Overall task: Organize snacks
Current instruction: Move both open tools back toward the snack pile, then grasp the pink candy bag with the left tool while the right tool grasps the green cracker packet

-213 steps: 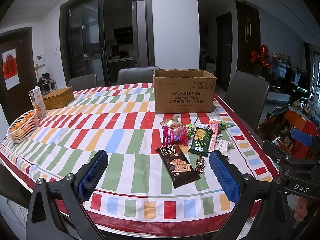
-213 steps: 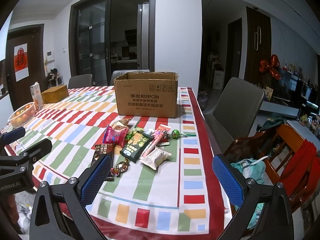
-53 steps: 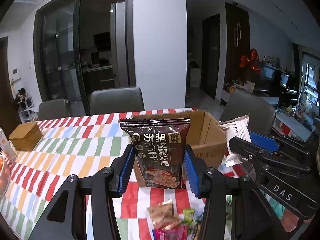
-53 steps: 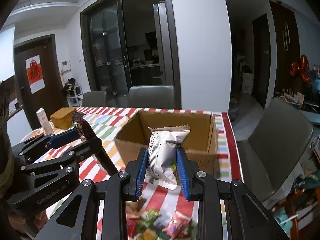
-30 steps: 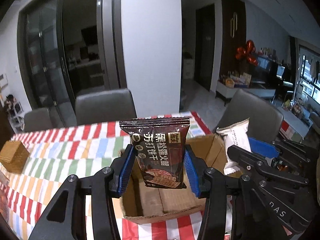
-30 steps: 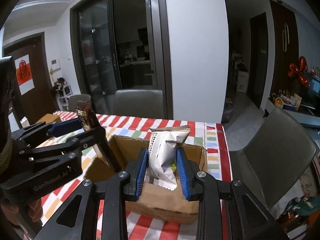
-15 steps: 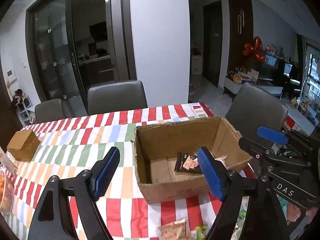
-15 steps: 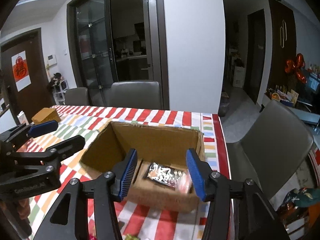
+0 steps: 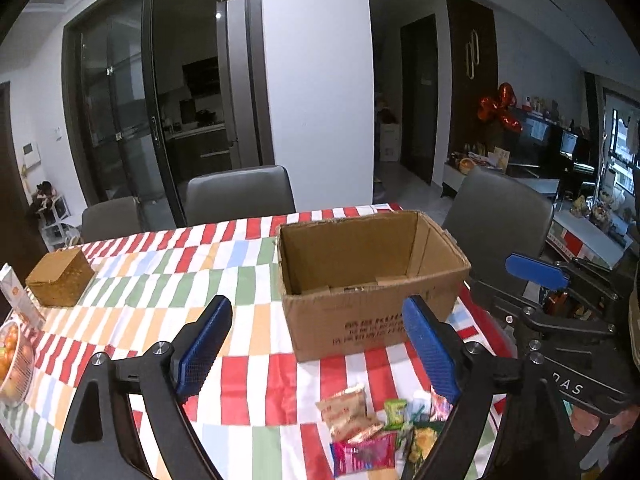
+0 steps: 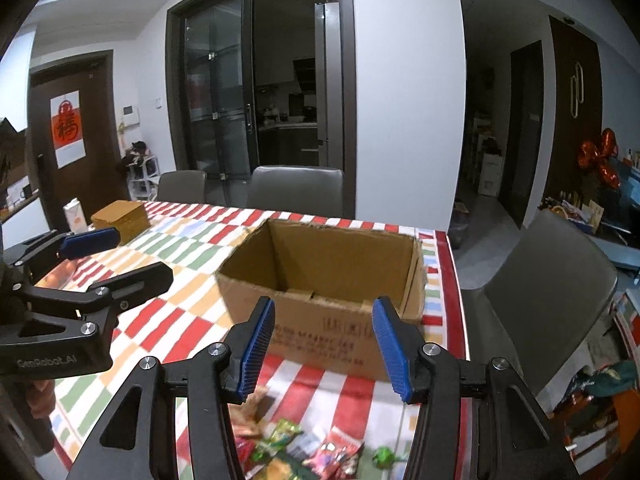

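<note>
Both grippers empty before the open brown cardboard box (image 9: 372,280)

On the striped tablecloth (image 9: 160,280), the left gripper (image 9: 316,350) has its blue-padded jaws opening wide on nothing; box at twelve o'clock, loose snack packets (image 9: 360,428) at six. The right gripper (image 10: 322,350) stands part open, empty, snacks beneath.
</note>
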### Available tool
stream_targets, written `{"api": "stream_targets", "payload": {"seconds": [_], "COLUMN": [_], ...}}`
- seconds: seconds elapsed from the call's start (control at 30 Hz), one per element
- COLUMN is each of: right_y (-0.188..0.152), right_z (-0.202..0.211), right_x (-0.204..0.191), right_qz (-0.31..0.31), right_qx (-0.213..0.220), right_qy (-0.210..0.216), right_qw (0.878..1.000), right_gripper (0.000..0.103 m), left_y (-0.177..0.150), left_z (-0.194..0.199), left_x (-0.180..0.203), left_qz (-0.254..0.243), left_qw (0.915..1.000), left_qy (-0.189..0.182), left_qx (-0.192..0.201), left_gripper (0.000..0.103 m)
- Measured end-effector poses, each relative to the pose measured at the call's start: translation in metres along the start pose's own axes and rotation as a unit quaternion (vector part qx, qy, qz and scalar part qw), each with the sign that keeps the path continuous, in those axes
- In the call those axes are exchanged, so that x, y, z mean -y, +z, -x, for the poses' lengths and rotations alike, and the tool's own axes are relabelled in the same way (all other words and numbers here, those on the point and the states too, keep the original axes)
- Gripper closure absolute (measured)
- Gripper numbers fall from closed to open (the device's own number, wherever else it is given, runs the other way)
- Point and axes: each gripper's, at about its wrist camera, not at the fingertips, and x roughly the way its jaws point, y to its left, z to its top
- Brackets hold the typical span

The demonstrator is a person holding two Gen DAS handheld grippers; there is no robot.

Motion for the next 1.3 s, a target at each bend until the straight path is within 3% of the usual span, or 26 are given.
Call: {"api": "stream_targets", "payload": {"seconds": [0.37, 0.67, 0.97, 1.3], "right_y": [-0.045, -0.086, -0.123, -0.147], "right_z": [0.018, 0.013, -0.008, -0.039], "right_x": [-0.011, -0.020, -0.031, -0.032], "right_qz": [-0.008, -0.024, -0.046, -0.087], "right_qx": [-0.023, -0.085, -0.154, -0.221], "right_qy": [-0.002, 0.012, 0.020, 0.008], "right_qw": [1.000, 0.996, 0.987, 0.971], "right_gripper": [0.051, 0.051, 0.051, 0.051], "left_y": [-0.064, -0.105, -0.136, -0.159], "left_z": [0.017, 0.010, -0.013, -0.061], "left_x": [0.002, 0.002, -0.001, -0.006], "left_qz": [0.007, 0.001, -0.014, -0.004], "left_qw": [0.9992, 0.9969, 0.9940, 0.9843], "left_qy": [-0.005, -0.026, -0.059, -0.103], "left_qx": [-0.038, -0.074, -0.092, -0.143], "left_gripper": [0.014, 0.014, 0.014, 0.014]}}
